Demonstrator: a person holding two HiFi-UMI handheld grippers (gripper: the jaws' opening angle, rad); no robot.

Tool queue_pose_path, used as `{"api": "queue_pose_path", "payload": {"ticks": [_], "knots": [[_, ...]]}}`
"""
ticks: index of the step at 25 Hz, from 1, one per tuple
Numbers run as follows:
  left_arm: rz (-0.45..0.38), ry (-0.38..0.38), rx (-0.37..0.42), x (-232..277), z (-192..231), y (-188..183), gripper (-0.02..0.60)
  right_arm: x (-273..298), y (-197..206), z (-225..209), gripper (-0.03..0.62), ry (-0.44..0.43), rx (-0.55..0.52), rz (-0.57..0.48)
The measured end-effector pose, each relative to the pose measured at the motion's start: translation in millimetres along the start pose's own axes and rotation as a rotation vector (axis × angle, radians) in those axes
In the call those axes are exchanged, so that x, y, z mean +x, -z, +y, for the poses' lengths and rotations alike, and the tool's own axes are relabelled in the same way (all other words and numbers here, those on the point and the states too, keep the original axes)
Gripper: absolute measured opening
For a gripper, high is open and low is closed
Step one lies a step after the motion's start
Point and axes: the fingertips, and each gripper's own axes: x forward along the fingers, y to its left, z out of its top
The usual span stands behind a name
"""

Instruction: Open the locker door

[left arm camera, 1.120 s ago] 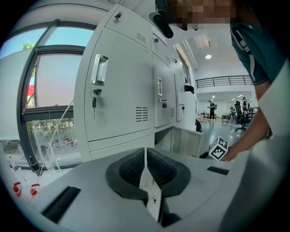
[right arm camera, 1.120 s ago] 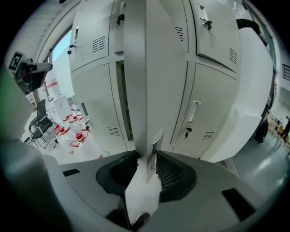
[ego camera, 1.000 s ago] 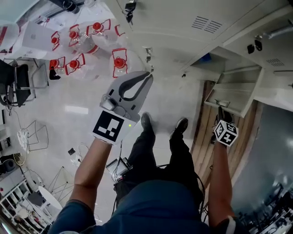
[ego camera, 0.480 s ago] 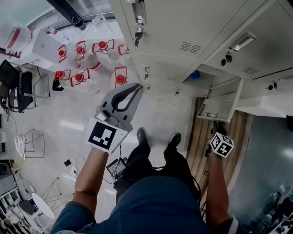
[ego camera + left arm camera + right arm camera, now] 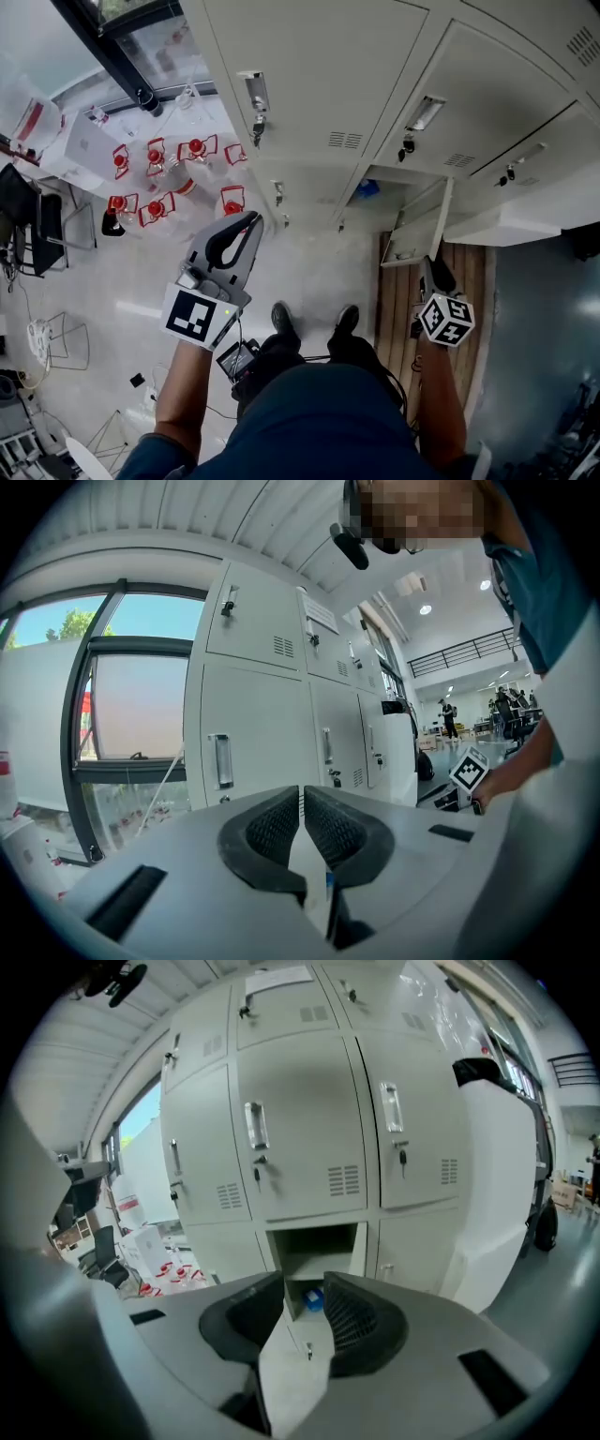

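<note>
Grey steel lockers point(image 5: 309, 75) fill the top of the head view, most of them shut, each door with an upright handle point(image 5: 253, 92) and a key point(image 5: 258, 127) below it. Low down, one door point(image 5: 419, 225) hangs open, just above the right gripper point(image 5: 431, 270) and well right of the left gripper point(image 5: 255, 219), with a blue thing point(image 5: 367, 187) on the shelf behind it. Both grippers hang over the floor point(image 5: 319, 272), touching no locker. In the left gripper view the claw is closed: its ribbed pads point(image 5: 272, 827) meet at the tips with nothing between them. It faces a shut door whose handle stands a little left of the jaw line. In the right gripper view the claw is parted and empty. The open compartment point(image 5: 314, 1241) shows through the gap, and shut doors with handles stand above it. Which door is meant I cannot tell, and no handle is yet reached, so the step in hand looks like the approach. The right claw, already parted, seems the readier one, since the left would have to open first. To do it well, line the gap up with the handle, come in square so the pads straddle it from both sides, and clamp firmly. Then pull along the hinge's arc rather than straight out. Stay above the key, which could snag.
</note>
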Motion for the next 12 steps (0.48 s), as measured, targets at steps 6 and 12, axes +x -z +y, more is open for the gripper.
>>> {"api": "queue_pose_path", "payload": {"ticks": [6, 12], "knots": [[-0.026, 0.019, 0.016, -8.1, -16.4, -30.5, 0.032, -38.5, -88.1, 25.4, 0.104, -0.080, -0.096, -0.191], [-0.028, 0.046, 0.033, -16.1, -34.1, -51.0, 0.032, -84.7, -155.6, 49.0, 0.071, -0.150, -0.190, -0.339]]}}
